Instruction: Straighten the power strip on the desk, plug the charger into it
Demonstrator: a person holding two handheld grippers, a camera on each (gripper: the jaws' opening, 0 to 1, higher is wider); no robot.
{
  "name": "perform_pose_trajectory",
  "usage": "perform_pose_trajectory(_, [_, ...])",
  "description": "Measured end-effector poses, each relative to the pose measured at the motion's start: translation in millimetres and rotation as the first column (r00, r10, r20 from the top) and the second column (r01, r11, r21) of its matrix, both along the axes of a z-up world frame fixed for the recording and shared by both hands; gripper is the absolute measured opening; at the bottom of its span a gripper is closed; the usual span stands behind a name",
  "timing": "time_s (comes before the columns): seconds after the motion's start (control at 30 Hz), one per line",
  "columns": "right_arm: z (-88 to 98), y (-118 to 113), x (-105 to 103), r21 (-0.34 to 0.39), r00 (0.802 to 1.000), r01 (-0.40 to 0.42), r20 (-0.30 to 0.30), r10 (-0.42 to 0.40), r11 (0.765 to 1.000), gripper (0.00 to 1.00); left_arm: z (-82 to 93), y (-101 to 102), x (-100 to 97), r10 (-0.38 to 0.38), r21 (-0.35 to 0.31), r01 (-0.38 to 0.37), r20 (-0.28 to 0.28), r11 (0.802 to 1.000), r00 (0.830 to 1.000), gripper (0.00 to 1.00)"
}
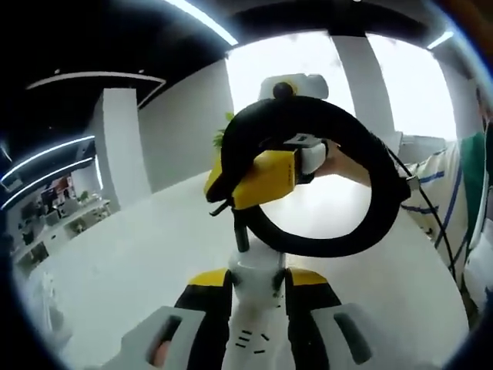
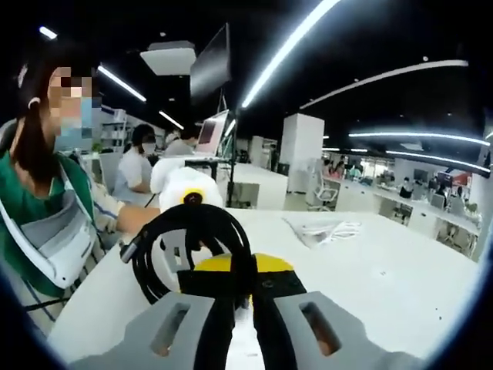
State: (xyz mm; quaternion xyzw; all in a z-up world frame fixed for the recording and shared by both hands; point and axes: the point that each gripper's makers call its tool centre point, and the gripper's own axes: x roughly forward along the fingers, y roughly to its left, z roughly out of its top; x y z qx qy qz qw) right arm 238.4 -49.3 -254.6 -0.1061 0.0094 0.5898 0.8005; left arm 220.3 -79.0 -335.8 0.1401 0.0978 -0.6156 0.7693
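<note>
— Where is the power strip?

— A white block, which I take for the strip's end (only that part shows), sits upright between the left gripper's jaws. They are closed down to its width, pressing it from both sides. A black cord leaves the block's far end just past the jaw tips.

— And the cord?

— It curls into one big loop held up above the desk. In the left gripper view the loop rings the yellow nose of the right gripper, which faces this camera with a hand behind it.

— Does the right gripper have hold of it?

— It looks so. In the right gripper view the cord loops up on the left and runs down into the narrow gap between the right gripper's jaws. They stand almost together with the black strand between them.

— Does anything rest on the desk?

— I see no part of the block or the loop touching it. The white desk spreads out under both grippers. Towards its far edge lies a loose white bundle of cable, well apart from the jaws. Whether that is the charger I cannot tell.

— Around it?

— A person in a green top stands at the desk's left edge, with others seated behind. A white pillar stands beyond the far edge, under ceiling light strips.
</note>
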Motion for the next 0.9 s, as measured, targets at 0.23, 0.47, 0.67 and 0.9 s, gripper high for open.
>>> perform_pose_trajectory(0.23, [-0.3, 11.9, -0.2, -0.007, 1.000, -0.022, -0.001, 0.022, 1.000, 0.05, -1.9, 3.6, -0.8, -0.001, -0.022, 0.001, -0.035, 1.000, 0.999, 0.26])
perform_pose_trajectory(0.47, [0.4, -0.9, -1.3, 0.014, 1.000, -0.008, -0.016, 0.008, 1.000, 0.05, -1.6, -1.6, -0.9, 0.002, 0.012, -0.002, 0.017, 1.000, 1.000, 0.27])
perform_pose_trajectory(0.67, [0.1, 5.2, -2.5, -0.061, 1.000, -0.006, 0.016, 0.007, 0.998, 0.05, -1.3, 0.2, 0.5, 0.007, 0.006, -0.007, 0.002, 1.000, 1.000, 0.27])
perform_pose_trajectory(0.9, [-2.0, 8.8, -0.1, -0.144, 1.000, -0.012, 0.010, 0.014, 0.990, 0.06, -0.7, 0.1, 2.2, 0.020, 0.010, -0.020, 0.000, 1.000, 1.000, 0.27])
